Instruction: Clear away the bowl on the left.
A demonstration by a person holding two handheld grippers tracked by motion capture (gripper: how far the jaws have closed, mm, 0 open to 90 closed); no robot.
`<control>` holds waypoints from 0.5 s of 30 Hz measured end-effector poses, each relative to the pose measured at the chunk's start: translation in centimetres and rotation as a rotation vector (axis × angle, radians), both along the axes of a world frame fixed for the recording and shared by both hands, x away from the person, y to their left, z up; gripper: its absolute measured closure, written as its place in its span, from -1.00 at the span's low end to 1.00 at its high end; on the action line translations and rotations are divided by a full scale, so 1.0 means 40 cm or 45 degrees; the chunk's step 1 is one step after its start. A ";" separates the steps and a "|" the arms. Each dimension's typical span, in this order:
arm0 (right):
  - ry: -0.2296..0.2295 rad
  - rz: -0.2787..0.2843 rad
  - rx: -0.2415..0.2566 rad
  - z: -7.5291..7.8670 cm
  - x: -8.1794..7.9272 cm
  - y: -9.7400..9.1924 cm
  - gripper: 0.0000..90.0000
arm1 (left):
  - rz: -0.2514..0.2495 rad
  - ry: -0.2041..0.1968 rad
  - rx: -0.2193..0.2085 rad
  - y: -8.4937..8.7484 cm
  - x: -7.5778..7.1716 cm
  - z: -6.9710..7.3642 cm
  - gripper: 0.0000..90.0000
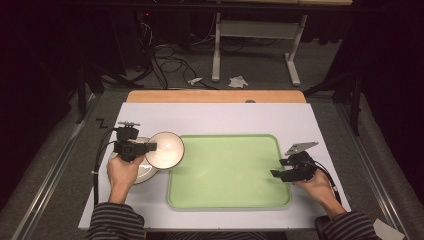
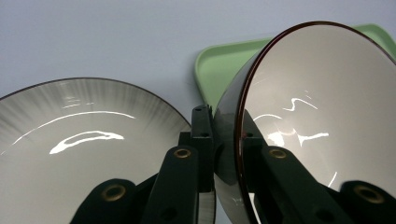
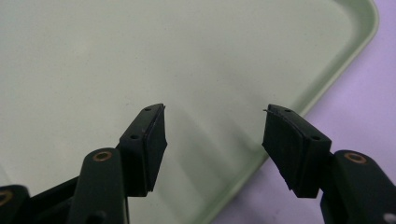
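Gripping: left gripper [image 1: 150, 147] clamps the rim of a glossy dark-rimmed white bowl [image 1: 165, 149], tilted on edge
Bowl's place: above the left edge of the pale green plastic tray [image 1: 227, 200], over a white plate [image 2: 70, 154]
Right gripper [image 3: 214, 140]: jaws wide, holding nothing, over the tray's right edge

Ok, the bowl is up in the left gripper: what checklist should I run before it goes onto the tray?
1. Left gripper clamped on the bowl rim: ok, one jaw inside, one outside.
2. Bowl clear of the plate beside it: ok in the left gripper view.
3. Bowl level: not ok, it tilts steeply on its side.
4. Green tray free to take it: ok, nothing lies on it.
5. Right gripper out of the way: ok, open above the tray's right edge.
6. Bowl empty: ok, inside looks bare.
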State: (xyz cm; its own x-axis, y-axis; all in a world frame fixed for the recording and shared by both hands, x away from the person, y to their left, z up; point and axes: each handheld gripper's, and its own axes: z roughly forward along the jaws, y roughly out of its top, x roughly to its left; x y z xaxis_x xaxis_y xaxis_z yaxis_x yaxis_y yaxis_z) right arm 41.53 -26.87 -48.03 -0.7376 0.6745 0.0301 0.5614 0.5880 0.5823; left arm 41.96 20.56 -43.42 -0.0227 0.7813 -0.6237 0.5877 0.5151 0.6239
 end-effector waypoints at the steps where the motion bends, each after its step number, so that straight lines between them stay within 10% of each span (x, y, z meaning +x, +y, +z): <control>1: 0.008 -0.010 0.009 0.001 -0.001 -0.004 -0.09 | -0.020 -0.004 -0.003 -0.013 0.000 0.004 0.83; 15: -0.008 -0.012 -0.029 0.002 -0.007 -0.010 -0.09 | -0.155 0.003 0.012 -0.094 0.009 0.013 0.83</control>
State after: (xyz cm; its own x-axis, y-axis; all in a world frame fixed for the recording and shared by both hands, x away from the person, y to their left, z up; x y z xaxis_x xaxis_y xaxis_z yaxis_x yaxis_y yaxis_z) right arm 41.27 -27.26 -47.95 -0.7312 0.6821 0.0095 0.5633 0.5959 0.5724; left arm 42.32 16.81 -42.92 0.0714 0.7842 -0.6163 0.6470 0.4339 0.6270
